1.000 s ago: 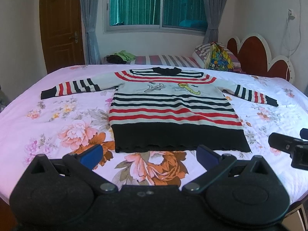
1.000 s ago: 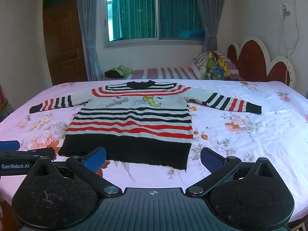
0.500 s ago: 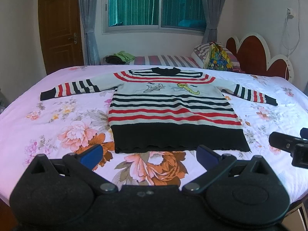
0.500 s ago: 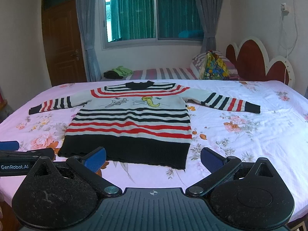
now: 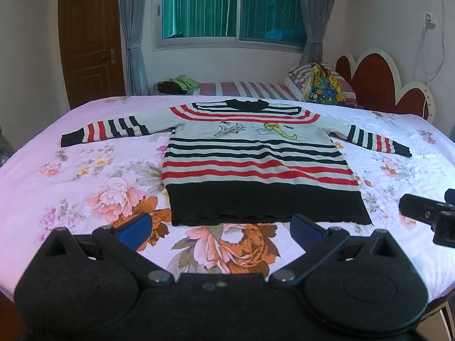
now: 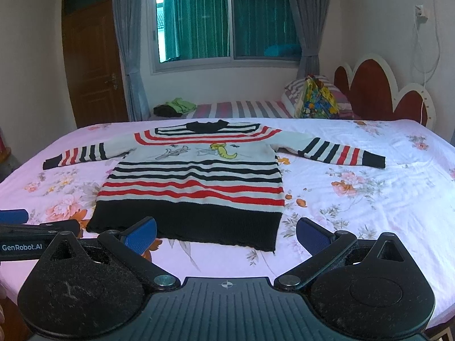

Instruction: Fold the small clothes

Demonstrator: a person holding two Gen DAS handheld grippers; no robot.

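Observation:
A striped knitted sweater (image 5: 256, 164) (image 6: 196, 182) lies flat, front up, on the floral bedsheet, both sleeves spread out sideways and its black hem nearest me. My left gripper (image 5: 220, 227) hovers open just short of the hem, with nothing between its blue pads. My right gripper (image 6: 226, 234) is open too, its left pad over the hem's near edge and its right pad past the sweater's right corner. Each gripper shows at the edge of the other's view.
The bed (image 5: 85, 170) (image 6: 369, 199) with its pink flowered sheet spreads wide on both sides of the sweater. Behind it stand a striped second bed (image 5: 244, 89), a pillow with a colourful bag (image 6: 315, 102), a red headboard (image 6: 378, 85) and a wooden door (image 5: 91, 45).
Both views have crept slightly forward and up; the sweater sits a touch lower and nearer. Nothing was gripped or released.

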